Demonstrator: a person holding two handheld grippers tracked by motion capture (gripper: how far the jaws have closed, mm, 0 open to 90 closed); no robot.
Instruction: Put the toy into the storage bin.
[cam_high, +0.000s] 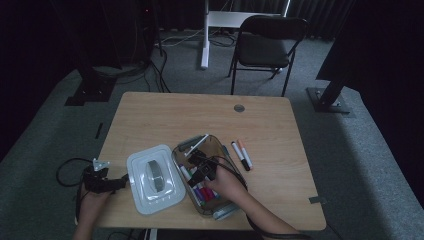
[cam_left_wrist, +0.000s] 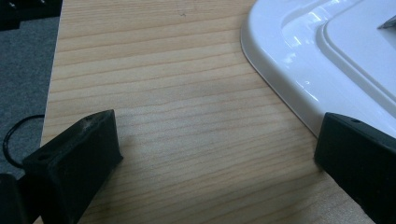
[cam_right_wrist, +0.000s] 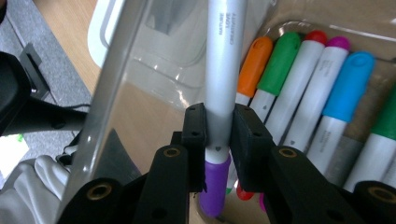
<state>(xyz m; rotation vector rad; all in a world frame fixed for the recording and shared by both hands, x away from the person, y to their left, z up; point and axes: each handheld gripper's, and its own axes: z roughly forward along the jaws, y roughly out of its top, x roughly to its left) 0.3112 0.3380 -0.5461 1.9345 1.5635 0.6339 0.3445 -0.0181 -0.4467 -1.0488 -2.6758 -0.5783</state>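
Observation:
My right gripper is shut on a grey-white marker just above its purple cap. It holds the marker inside a clear plastic box, over several coloured markers lying in a row there. In the high view that gripper hangs over the box at the table's middle front. A white lid with a grey handle lies left of the box. My left gripper rests open on the wood by the lid's corner, with nothing between its jaws. From above, it sits at the table's left front.
Two loose markers lie on the table right of the box. A round grommet sits near the far edge. A black folding chair stands beyond the table. Cables trail on the floor at left.

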